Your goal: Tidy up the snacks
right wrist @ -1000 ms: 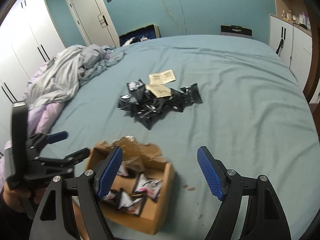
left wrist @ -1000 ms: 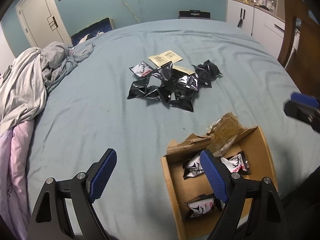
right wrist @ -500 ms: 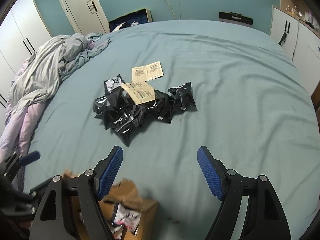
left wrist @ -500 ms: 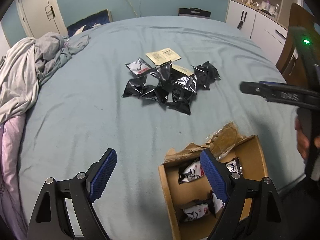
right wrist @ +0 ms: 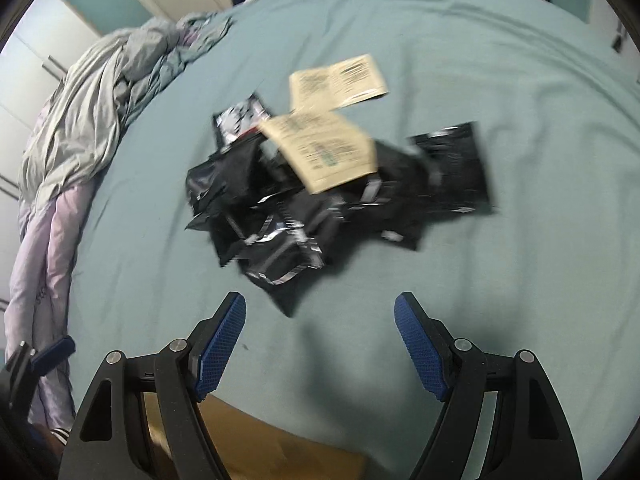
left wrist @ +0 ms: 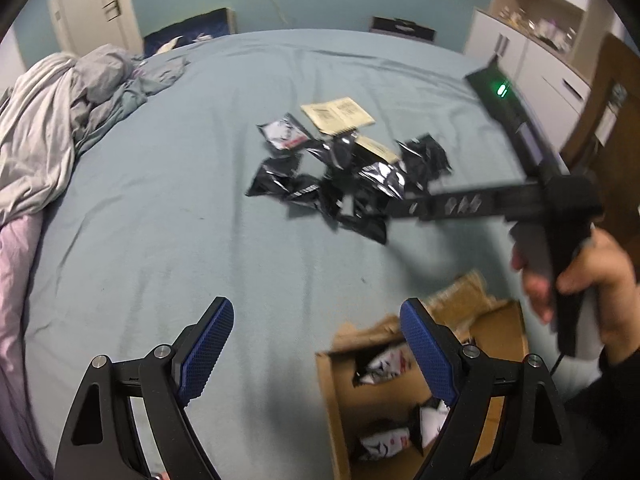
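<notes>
Over the cardboard box [left wrist: 496, 344] of packets hangs the left gripper [left wrist: 316, 344], jaws spread and empty, while the right gripper [right wrist: 320, 336], likewise agape, hovers just short of the snack pile [right wrist: 320, 200] sprawled crosswise mid-bed [right wrist: 520, 80].

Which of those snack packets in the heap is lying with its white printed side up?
The packet at the far-left edge of the heap, beside the tan sachets; it shows white and red print, the others look plain black.

Bed [left wrist: 160, 240]: we see the packet pile [left wrist: 344, 184] mid-sheet.
Box [left wrist: 504, 320]: nearer us, right, holding 3 packets [left wrist: 384, 364].
Bedding [left wrist: 60, 120]: left.
</notes>
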`<state>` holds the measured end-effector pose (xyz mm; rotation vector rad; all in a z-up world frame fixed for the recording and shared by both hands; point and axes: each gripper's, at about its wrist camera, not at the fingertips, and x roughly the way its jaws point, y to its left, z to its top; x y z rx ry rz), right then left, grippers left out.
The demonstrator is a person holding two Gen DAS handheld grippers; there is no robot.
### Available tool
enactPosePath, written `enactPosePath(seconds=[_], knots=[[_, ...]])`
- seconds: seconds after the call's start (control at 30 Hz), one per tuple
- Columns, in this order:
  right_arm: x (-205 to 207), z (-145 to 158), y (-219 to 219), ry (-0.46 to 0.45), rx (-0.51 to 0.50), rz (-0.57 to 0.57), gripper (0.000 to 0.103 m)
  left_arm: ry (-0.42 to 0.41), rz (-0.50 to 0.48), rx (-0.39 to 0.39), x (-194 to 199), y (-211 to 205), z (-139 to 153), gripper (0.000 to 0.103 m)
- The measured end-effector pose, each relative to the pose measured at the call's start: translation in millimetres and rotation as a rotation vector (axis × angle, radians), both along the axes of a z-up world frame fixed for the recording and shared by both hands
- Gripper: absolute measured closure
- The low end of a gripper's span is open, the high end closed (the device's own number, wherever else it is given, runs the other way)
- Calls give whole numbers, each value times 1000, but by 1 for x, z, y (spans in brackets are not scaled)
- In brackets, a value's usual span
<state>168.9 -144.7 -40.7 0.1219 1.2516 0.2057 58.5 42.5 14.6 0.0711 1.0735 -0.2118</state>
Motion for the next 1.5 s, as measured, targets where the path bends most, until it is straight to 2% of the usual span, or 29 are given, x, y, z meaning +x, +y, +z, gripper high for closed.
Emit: enactPosePath(seconds=[0.13,0.3,0.33,0.37,0.4,0.43,0.53,0.63,0.7,0.77,0.87,0.97,1.07,1.1,1.17,1.2,1.23,1.27,1.33,1.37,1.4,1.43,1.5], knots=[[22,-20,29,15,-57,87,27,1,55,-11,8,12,-3,17],[55,-47,44,77,-74,102,27,7,65,19,19,14,-12,17],[57,-50,47,68,-89,104,31,7,68,20,22,14,-14,17],[58,-51,48,46,-114,106,45,6,72,19,25,16,-15,17],[57,-50,48,35,-130,105,53,4,80,16,29,18,-17,17],[56,-48,46,20,-132,105,55,3,90,10,35,21,-18,17],[49,-42,37,35,-68,103,57,2,102,-6,60,26,-24,17],[36,-20,19,21,23,79,57,28,62,-46,88,28,-36,17],[22,-2,9,-8,66,63,57,34,40,-102,108,28,-45,17],[-3,17,-3,-39,91,41,57,41,84,-132,134,31,-57,17],[-43,41,-19,-87,127,11,57,47,100,-175,161,30,-70,17],[-92,61,-37,-152,197,-34,57,70,116,-163,182,27,-83,17],[-146,65,-55,-205,212,-65,56,178,85,-141,196,18,-105,19],[-164,63,-58,-219,208,-78,56,190,81,-131,196,16,-109,19],[-192,59,-63,-233,188,-106,56,155,55,-86,189,9,-108,19],[-199,60,-64,-239,179,-120,56,156,45,-61,186,5,-108,28],[-205,61,-63,-248,165,-127,56,151,50,-37,183,4,-107,46],[-206,63,-61,-257,144,-122,55,143,60,-14,180,5,-106,47],[-200,66,-55,-269,120,-120,55,144,77,-49,172,11,-101,61],[-200,66,-54,-265,117,-119,55,141,91,-59,168,15,-98,64],[-197,64,-50,-257,105,-118,55,135,107,-62,158,21,-94,75],[-198,63,-45,-251,86,-114,55,133,114,-60,153,24,-92,100],[-197,63,-36,-251,60,-104,55,129,146,-31,140,33,-86,103]])
